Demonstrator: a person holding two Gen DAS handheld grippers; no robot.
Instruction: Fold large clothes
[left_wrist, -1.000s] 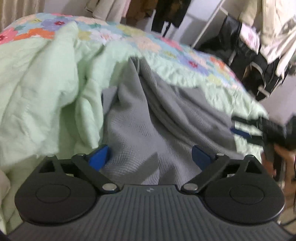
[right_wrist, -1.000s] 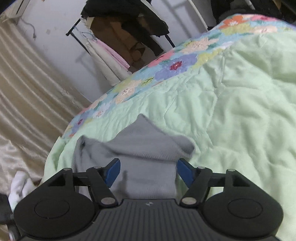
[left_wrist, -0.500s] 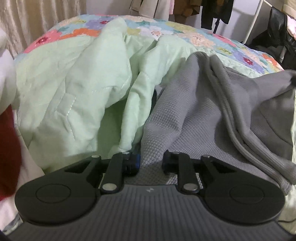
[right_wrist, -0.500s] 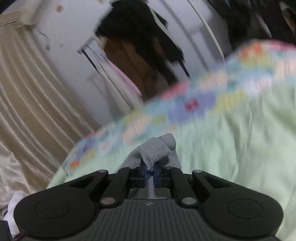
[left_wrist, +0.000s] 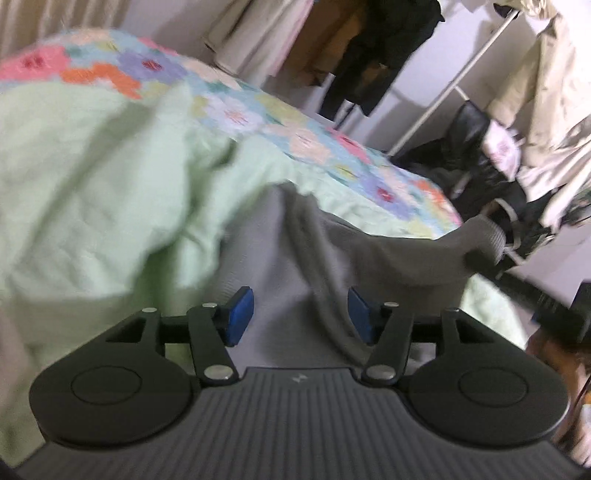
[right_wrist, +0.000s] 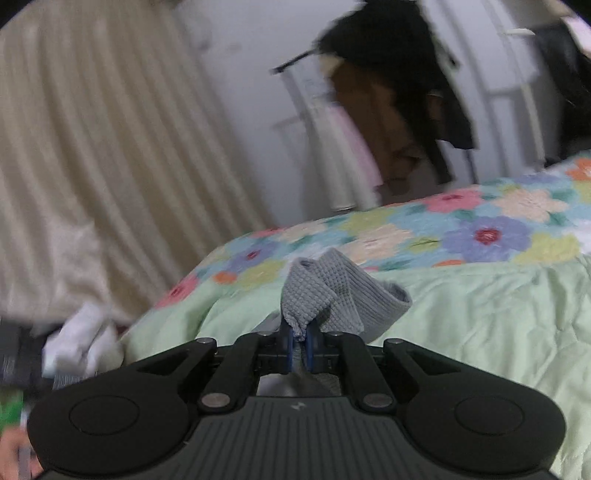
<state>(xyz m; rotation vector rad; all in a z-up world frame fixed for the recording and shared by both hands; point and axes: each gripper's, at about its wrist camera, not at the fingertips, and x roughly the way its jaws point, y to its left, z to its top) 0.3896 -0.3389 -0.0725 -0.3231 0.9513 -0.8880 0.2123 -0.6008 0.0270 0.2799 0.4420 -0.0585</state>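
— Left wrist view: we count one grey waffle-knit sweater (left_wrist: 295, 258) draped on one pale green quilted bedspread (left_wrist: 92, 166), and our left gripper (left_wrist: 301, 314) spread wide, blue pads (left_wrist: 240, 314) clear of cloth.

— Only the right wrist view shows our right gripper (right_wrist: 300, 341) pinched shut on the sweater's ribbed edge (right_wrist: 332, 295), plus cream pleated curtains (right_wrist: 92, 147).

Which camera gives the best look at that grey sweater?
The left wrist view: the grey sweater spreads across the bed. The right wrist view shows only a bunched bit pinched in the right claw.
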